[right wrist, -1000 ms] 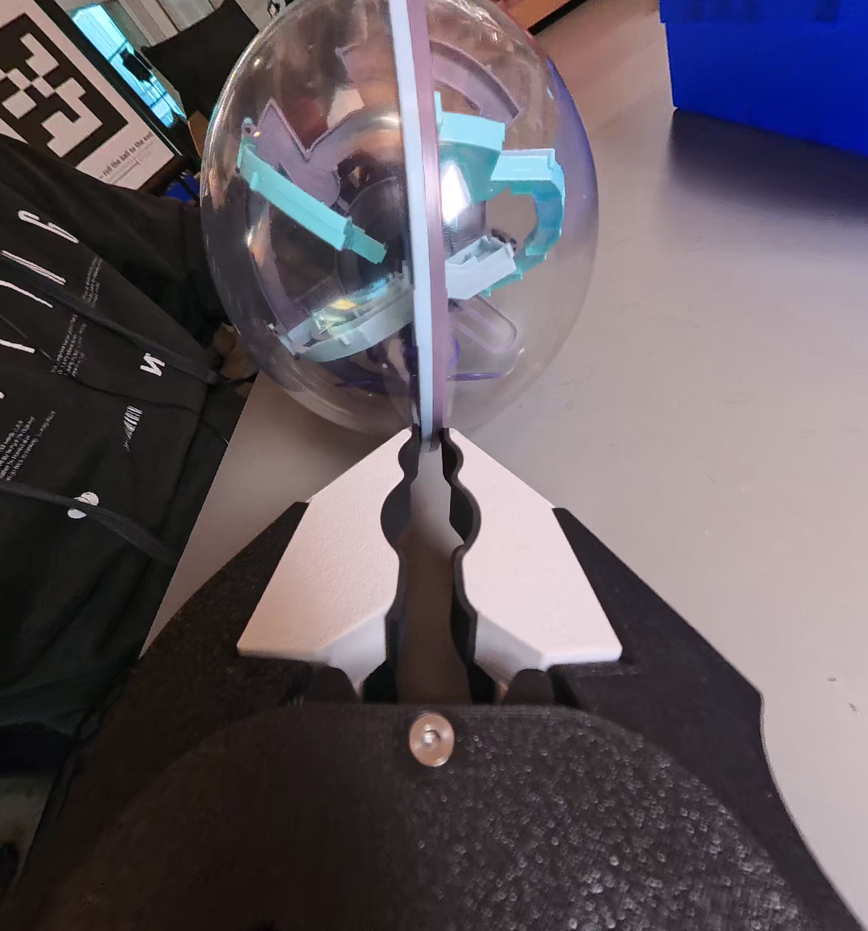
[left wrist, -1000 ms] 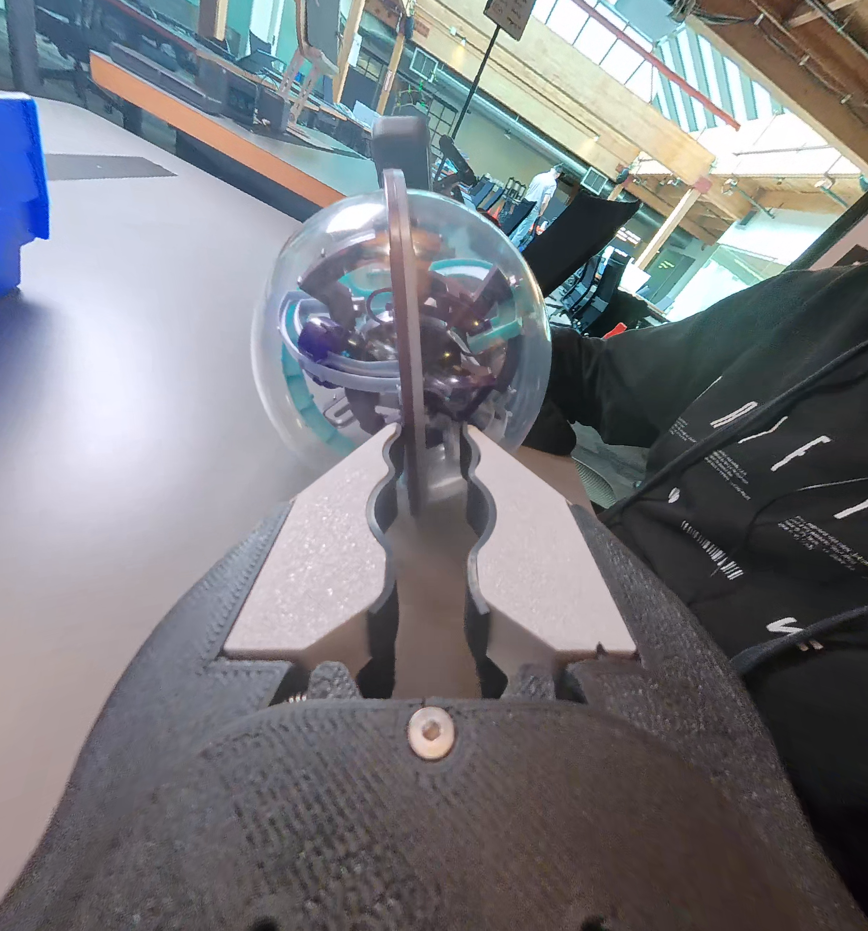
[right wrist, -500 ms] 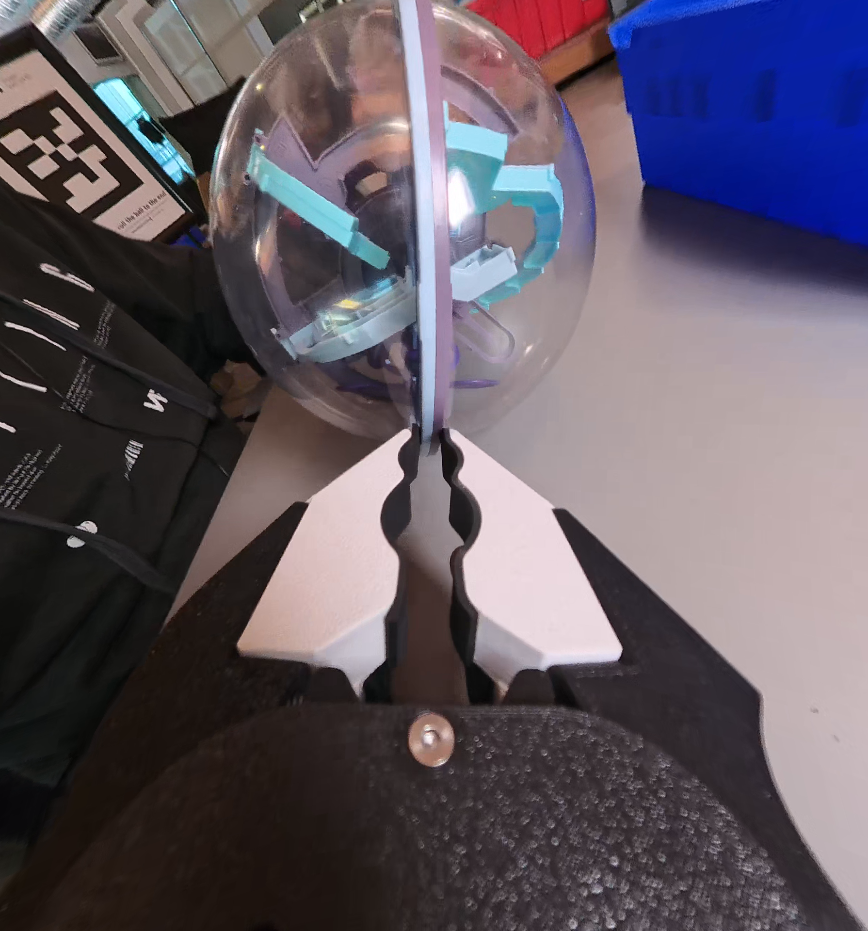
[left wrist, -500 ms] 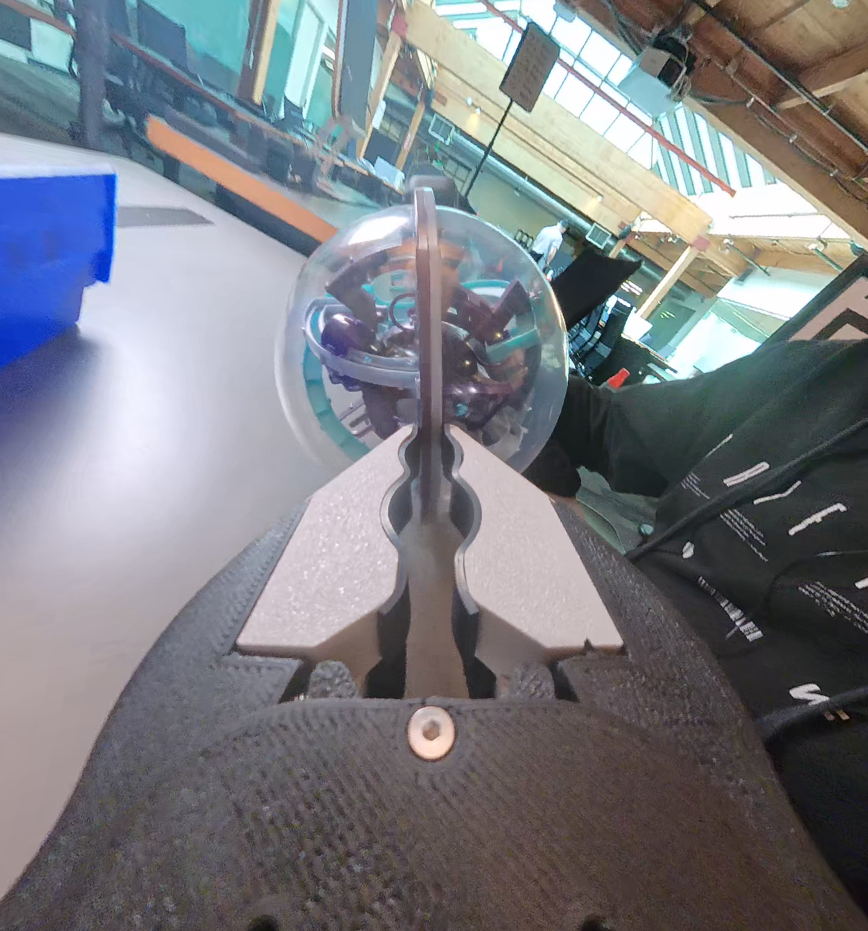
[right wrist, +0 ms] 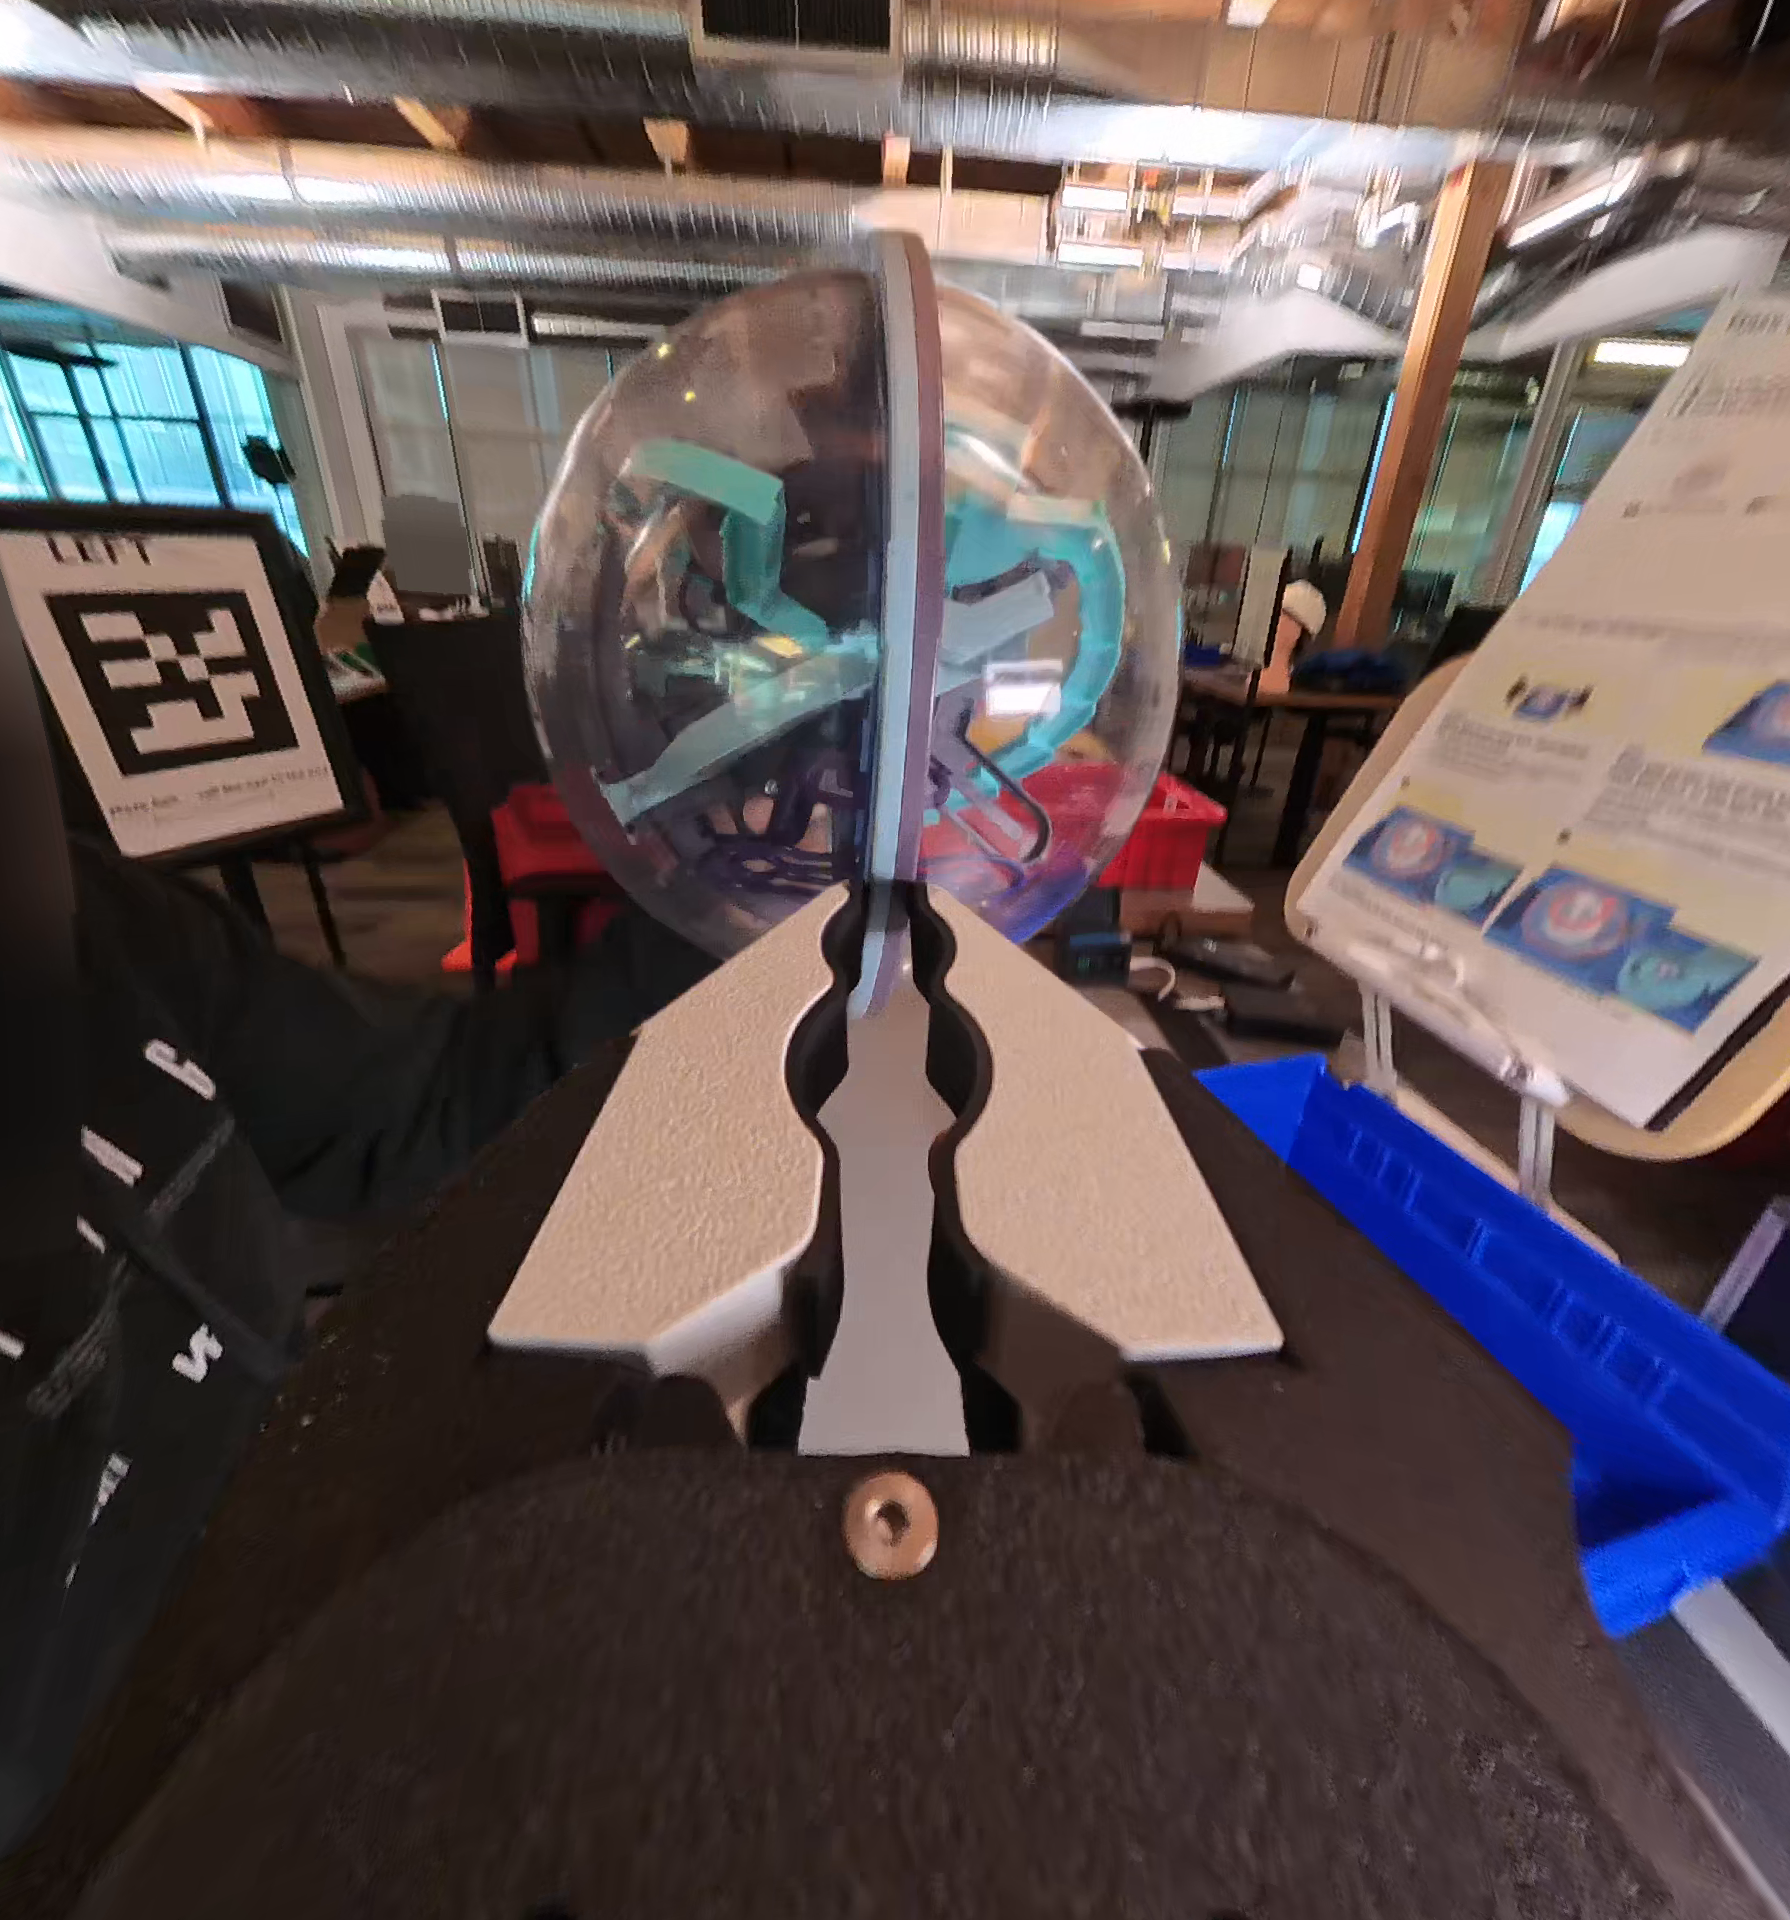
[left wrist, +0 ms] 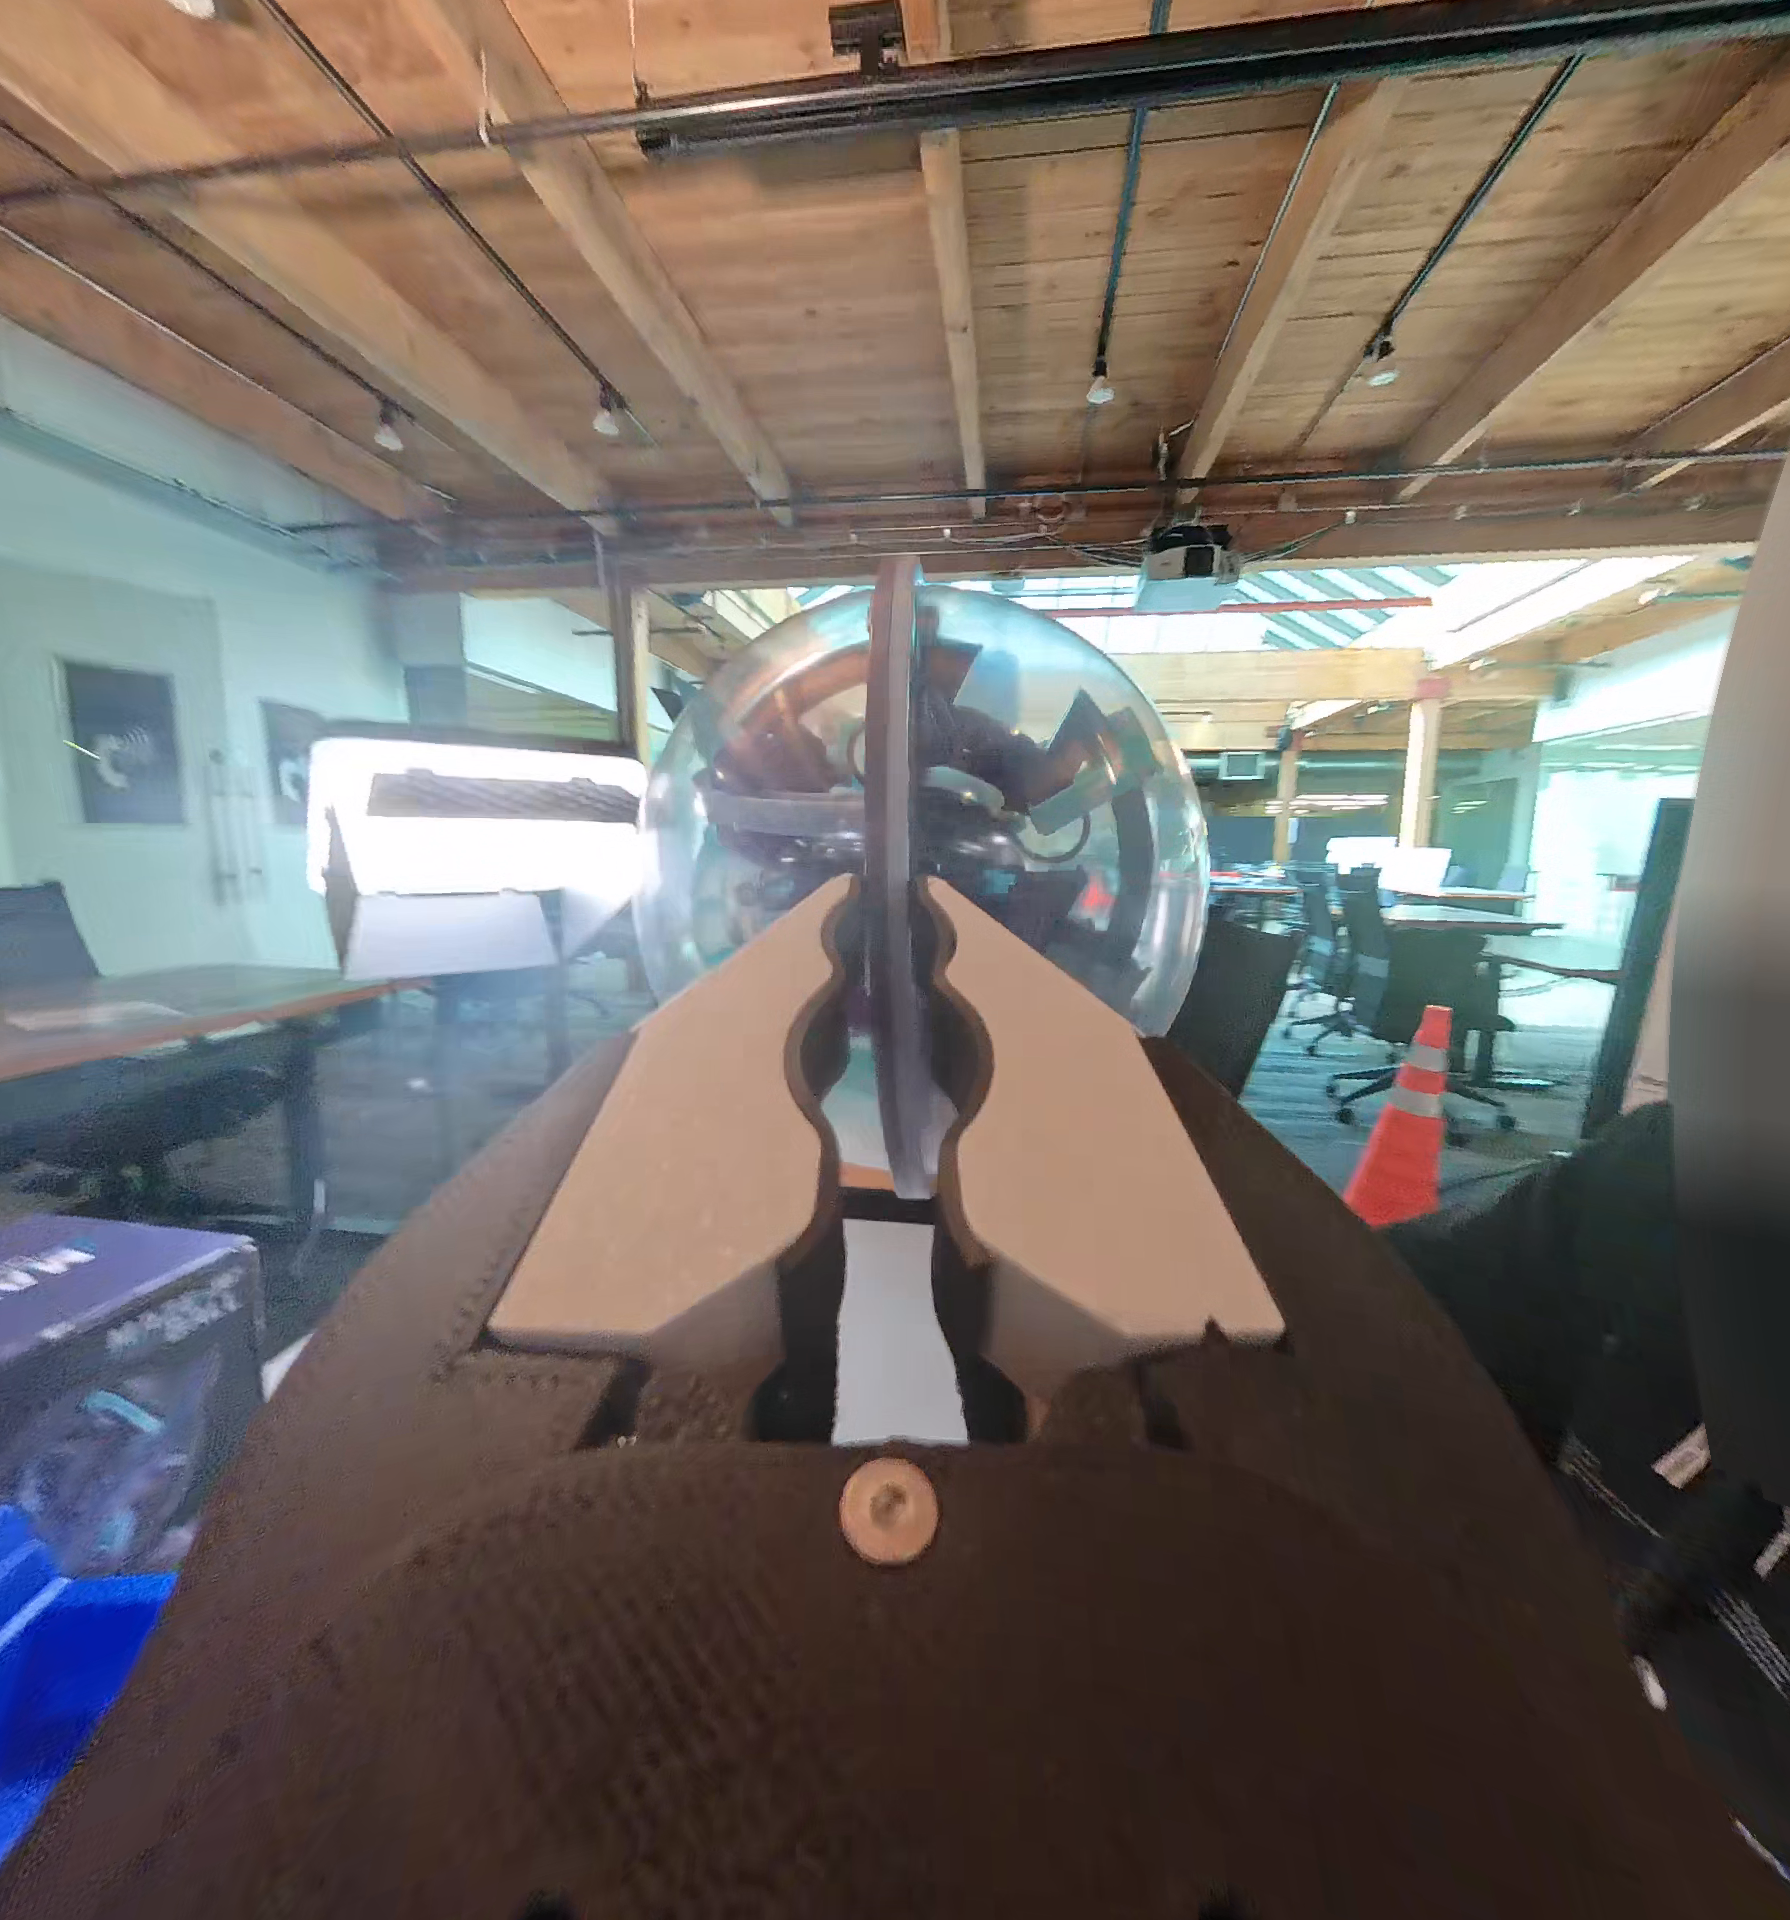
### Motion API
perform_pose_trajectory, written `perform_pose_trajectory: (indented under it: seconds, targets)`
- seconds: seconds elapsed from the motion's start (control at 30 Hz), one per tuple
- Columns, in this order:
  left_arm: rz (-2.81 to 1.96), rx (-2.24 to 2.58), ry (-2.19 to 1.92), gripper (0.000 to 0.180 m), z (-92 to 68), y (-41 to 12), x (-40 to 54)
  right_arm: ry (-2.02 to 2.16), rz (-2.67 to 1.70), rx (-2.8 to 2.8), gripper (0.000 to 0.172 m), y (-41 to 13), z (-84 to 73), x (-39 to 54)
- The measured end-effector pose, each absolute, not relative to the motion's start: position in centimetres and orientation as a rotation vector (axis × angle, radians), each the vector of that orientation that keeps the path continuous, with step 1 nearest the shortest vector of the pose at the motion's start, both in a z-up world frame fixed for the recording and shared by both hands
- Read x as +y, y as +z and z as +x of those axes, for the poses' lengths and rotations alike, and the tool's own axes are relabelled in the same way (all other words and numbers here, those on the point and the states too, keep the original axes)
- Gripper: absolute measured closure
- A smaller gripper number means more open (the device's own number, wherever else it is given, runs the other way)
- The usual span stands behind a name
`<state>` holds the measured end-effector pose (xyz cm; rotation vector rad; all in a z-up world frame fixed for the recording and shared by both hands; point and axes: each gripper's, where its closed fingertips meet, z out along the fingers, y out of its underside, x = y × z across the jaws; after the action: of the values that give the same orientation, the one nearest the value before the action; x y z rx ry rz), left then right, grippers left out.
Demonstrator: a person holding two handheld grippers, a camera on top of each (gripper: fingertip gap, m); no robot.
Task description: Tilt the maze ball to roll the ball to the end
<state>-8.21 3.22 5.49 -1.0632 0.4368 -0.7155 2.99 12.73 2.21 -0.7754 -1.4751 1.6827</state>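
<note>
— Left wrist view: where does the maze ball (left wrist: 1026, 831) sit?
— Straight ahead of the left gripper (left wrist: 893, 883), lifted against the ceiling. Both fingertips (left wrist: 818, 935) clamp its flat grey rim (left wrist: 891, 727), which runs deep between the fingers.
— And the right gripper (right wrist: 886, 894)?
— It pinches the same rim (right wrist: 901, 520), right at its fingertips (right wrist: 958, 935), the clear sphere (right wrist: 662, 623) bulging to either side.
— What differs between views?
— Teal tracks (right wrist: 756, 499) show only from the right; from the left the inside looks dark. An orange cone (left wrist: 1410, 1122) lies off to the left gripper's right.
— Containers?
— A blue bin (right wrist: 1556, 1351) lies right of the right gripper; what it holds, I cannot tell.
</note>
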Motion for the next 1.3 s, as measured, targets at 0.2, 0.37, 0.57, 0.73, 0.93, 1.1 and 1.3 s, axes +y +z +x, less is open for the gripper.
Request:
perform_pose_trajectory:
  seconds: [0.2, 0.37, 0.57, 0.73, 0.93, 1.1, 1.3]
  targets:
    - [-1.041, 0.416, -0.630, 0.174, -8.4, 5.9, 2.4, 1.768, -0.660, -1.345, 0.166, 3.4, 2.8, 12.2]
    - [-1.044, 0.421, -0.592, 0.174, -8.8, 5.8, 2.3, 1.769, -0.682, -1.354, 0.166, 2.3, 1.7, 12.7]
    - [-1.074, 0.349, -0.602, 0.174, -9.9, 5.2, 3.3, 1.787, -0.738, -1.353, 0.166, 1.5, 1.0, 13.2]
    - [-1.086, 0.327, -0.613, 0.174, -10.2, 4.8, 3.7, 1.805, -0.762, -1.342, 0.166, 1.2, 0.8, 13.7]
    - [-1.112, 0.308, -0.609, 0.174, -10.3, 4.6, 4.0, 1.822, -0.778, -1.336, 0.166, 0.9, 0.6, 13.9]
    - [-1.153, 0.238, -0.628, 0.174, -11.3, 3.8, 5.0, 1.854, -0.859, -1.329, 0.166, -0.2, -0.4, 14.7]
    - [-1.311, 0.068, -0.716, 0.175, -13.7, -0.7, 7.1, 1.982, -1.132, -1.296, 0.166, -4.3, -2.0, 16.0]
